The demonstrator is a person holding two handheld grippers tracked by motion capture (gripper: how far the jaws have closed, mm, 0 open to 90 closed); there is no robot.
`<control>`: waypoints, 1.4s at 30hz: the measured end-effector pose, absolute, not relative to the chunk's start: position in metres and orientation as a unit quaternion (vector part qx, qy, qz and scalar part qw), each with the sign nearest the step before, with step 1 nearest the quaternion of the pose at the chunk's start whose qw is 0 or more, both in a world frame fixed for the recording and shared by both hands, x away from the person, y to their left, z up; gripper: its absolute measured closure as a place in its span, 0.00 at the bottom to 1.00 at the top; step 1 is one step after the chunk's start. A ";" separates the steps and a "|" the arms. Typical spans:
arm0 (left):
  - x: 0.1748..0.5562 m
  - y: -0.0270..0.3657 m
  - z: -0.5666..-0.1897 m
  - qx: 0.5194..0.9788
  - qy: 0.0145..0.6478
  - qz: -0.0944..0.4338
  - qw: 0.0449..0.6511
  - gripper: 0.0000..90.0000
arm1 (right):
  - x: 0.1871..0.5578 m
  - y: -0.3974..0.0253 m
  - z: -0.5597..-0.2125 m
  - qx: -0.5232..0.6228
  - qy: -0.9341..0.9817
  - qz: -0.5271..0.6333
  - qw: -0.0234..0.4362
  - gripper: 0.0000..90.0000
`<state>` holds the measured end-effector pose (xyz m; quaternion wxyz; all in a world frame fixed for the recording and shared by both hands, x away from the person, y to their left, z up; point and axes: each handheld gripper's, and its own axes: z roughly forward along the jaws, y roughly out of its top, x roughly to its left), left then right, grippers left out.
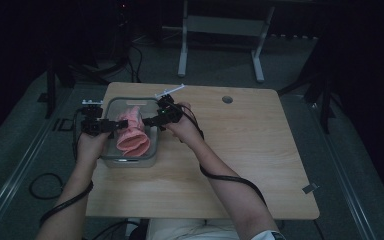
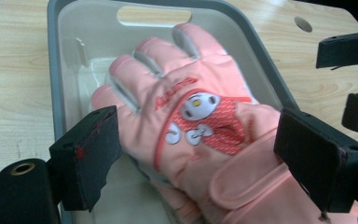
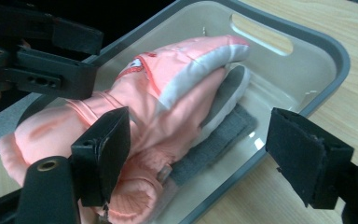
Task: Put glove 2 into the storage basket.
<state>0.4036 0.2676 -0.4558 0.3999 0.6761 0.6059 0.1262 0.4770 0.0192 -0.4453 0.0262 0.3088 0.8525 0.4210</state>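
A pink padded glove (image 2: 191, 121) with a cartoon face on its back lies in a clear bin with a grey rim (image 2: 56, 56), on top of a second glove whose grey palm (image 3: 223, 126) shows beneath. The bin (image 1: 130, 161) stands at the table's left. My left gripper (image 2: 205, 158) is open, one jaw on each side of the top glove near its cuff. From the other side, my right gripper (image 3: 205, 154) is also open, its jaws straddling the bin's near wall and the glove's edge. In the high view the left gripper (image 1: 116, 126) and right gripper (image 1: 150, 121) face each other over the glove (image 1: 132, 132).
A small white object (image 1: 170, 91) lies by the bin's far right corner. A round cable hole (image 1: 227, 99) sits in the wooden tabletop (image 1: 240, 150), which stretches bare to the right. Cables trail from both grippers; another table's legs (image 1: 182, 50) stand behind.
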 end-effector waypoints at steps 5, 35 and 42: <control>0.403 0.265 -0.452 0.684 0.599 0.134 0.394 0.16 | 0.475 0.018 -0.444 0.303 0.852 0.426 0.027 0.23; 0.352 0.162 -0.417 0.756 0.441 0.147 0.461 0.15 | 0.451 -0.050 -0.444 0.297 0.847 0.439 0.043 0.21; 0.341 0.128 -0.422 0.783 0.396 0.136 0.459 0.15 | 0.442 -0.077 -0.452 0.301 0.846 0.438 0.052 0.21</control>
